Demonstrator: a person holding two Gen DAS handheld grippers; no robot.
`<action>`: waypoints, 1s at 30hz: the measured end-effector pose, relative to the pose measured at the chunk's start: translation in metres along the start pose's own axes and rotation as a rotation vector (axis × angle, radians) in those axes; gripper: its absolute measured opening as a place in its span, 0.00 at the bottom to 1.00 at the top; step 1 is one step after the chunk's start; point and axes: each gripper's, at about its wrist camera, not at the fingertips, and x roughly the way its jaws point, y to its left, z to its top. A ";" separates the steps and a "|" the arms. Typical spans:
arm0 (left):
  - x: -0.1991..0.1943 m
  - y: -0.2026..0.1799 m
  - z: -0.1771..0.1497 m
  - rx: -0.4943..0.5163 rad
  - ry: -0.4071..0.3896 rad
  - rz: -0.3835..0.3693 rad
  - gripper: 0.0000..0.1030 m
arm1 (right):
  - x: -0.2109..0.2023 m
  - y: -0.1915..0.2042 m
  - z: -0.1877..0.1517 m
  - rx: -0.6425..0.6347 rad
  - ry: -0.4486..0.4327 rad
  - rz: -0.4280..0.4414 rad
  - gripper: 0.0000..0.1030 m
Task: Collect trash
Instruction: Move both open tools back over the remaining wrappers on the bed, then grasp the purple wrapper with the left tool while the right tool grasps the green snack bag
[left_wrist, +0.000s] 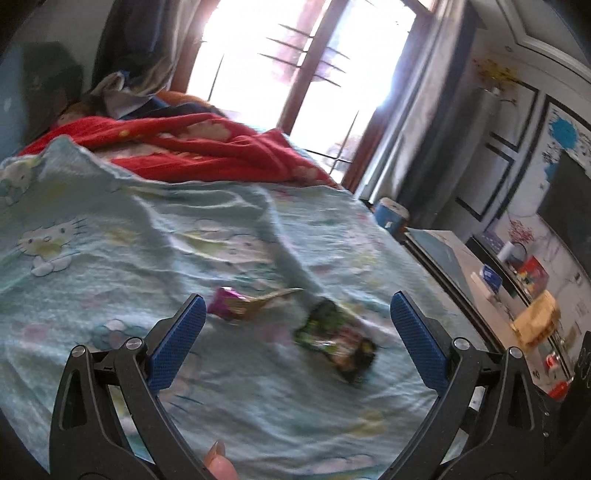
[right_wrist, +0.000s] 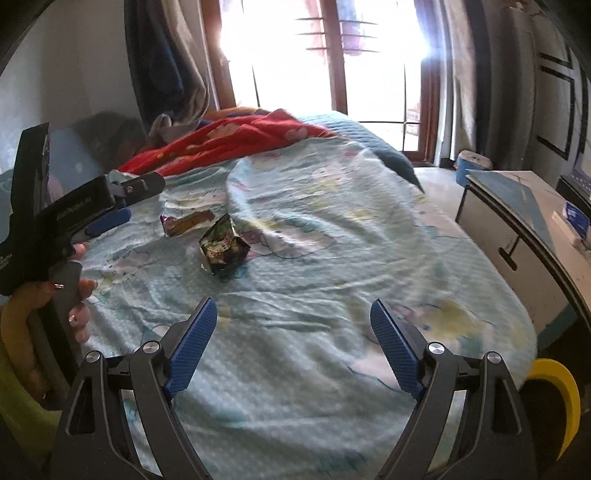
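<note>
Two pieces of trash lie on the light blue cartoon-print blanket (left_wrist: 110, 258): a purple and gold wrapper (left_wrist: 240, 306) (right_wrist: 184, 223) and a crumpled dark green snack bag (left_wrist: 336, 341) (right_wrist: 223, 247). My left gripper (left_wrist: 297, 299) hovers open just short of them; the wrapper is near its left pad and the bag lies ahead between the fingers, untouched. In the right wrist view the left gripper (right_wrist: 146, 199) comes in from the left, held by a hand (right_wrist: 79, 295). My right gripper (right_wrist: 292, 304) stands open over bare blanket, nearer than the bag, with nothing between its fingers.
A red blanket (left_wrist: 207, 147) is bunched at the far end of the bed by the bright window. To the right stand a white cabinet (right_wrist: 517, 229), a blue bucket (right_wrist: 472, 166) and a cluttered shelf (left_wrist: 517, 295). A yellow-rimmed dark object (right_wrist: 554, 391) sits at the lower right.
</note>
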 end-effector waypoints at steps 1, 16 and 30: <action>0.002 0.007 0.001 -0.013 0.002 0.005 0.89 | 0.006 0.002 0.003 0.000 0.008 0.009 0.80; 0.035 0.054 -0.001 -0.130 0.077 -0.008 0.77 | 0.089 0.024 0.040 0.024 0.124 0.092 0.64; 0.058 0.068 -0.005 -0.225 0.136 -0.064 0.28 | 0.102 0.025 0.039 0.061 0.123 0.121 0.12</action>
